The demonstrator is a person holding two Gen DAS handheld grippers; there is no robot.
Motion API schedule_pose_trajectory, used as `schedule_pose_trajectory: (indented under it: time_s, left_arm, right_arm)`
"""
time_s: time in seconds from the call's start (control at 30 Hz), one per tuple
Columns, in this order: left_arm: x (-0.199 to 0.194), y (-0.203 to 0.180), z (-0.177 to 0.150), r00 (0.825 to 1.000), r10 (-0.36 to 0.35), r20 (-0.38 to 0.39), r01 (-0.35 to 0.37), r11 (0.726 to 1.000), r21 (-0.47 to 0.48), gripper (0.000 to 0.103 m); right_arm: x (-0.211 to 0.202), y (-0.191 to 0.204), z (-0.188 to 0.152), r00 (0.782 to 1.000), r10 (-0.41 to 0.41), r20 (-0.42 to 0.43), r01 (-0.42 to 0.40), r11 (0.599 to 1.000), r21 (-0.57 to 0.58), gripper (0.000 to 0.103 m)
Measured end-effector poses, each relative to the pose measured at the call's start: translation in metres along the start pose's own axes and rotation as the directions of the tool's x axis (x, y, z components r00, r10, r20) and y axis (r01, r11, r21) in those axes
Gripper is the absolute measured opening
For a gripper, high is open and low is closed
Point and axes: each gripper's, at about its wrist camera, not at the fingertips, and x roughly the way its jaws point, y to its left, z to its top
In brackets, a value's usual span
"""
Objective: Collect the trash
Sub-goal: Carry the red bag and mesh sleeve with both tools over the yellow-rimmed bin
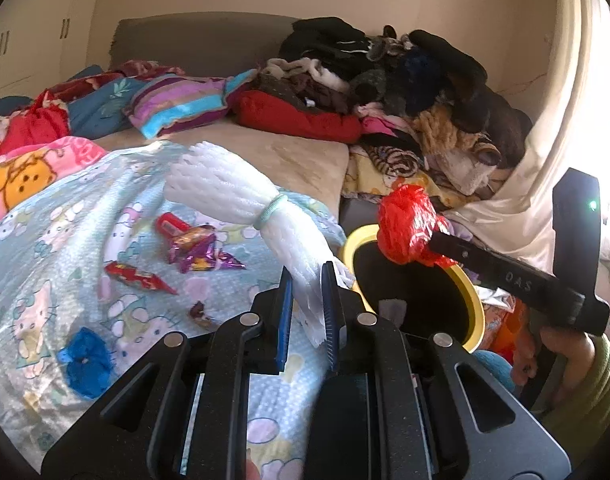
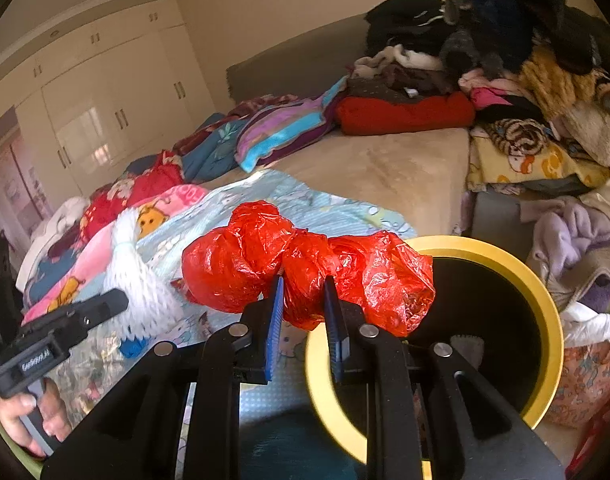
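My left gripper [image 1: 308, 280] is shut on a white foam net bundle [image 1: 233, 192], tied with a pale green band, and holds it above the bed. My right gripper [image 2: 304, 292] is shut on a crumpled red plastic bag [image 2: 305, 264] and holds it over the near rim of a yellow bin with a black inside [image 2: 545, 304]. In the left wrist view the red bag [image 1: 409, 228] hangs over the bin [image 1: 475, 312]. Snack wrappers [image 1: 197, 248], a red wrapper [image 1: 139, 276] and a blue crumpled piece [image 1: 87, 362] lie on the blanket.
A pale blue cartoon blanket [image 1: 65, 260] covers the near bed. Pillows [image 1: 177, 104] and a tall pile of clothes [image 1: 405, 92] sit at the back and right. Wardrobes [image 2: 97, 112] line the far wall. A curtain [image 1: 545, 160] hangs at right.
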Motion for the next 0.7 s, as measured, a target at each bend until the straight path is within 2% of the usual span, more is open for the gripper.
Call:
schedule_pose_trajectory:
  time_s: [0.7]
  left_arm:
    - [0.036,-0.056,-0.001,0.995,-0.081,-0.064,0.086,0.993,0.082,0.009]
  right_arm:
    - [-0.017,-0.074,0.001,0.993,-0.118,0.027,0.114,0.985,0.127,0.019]
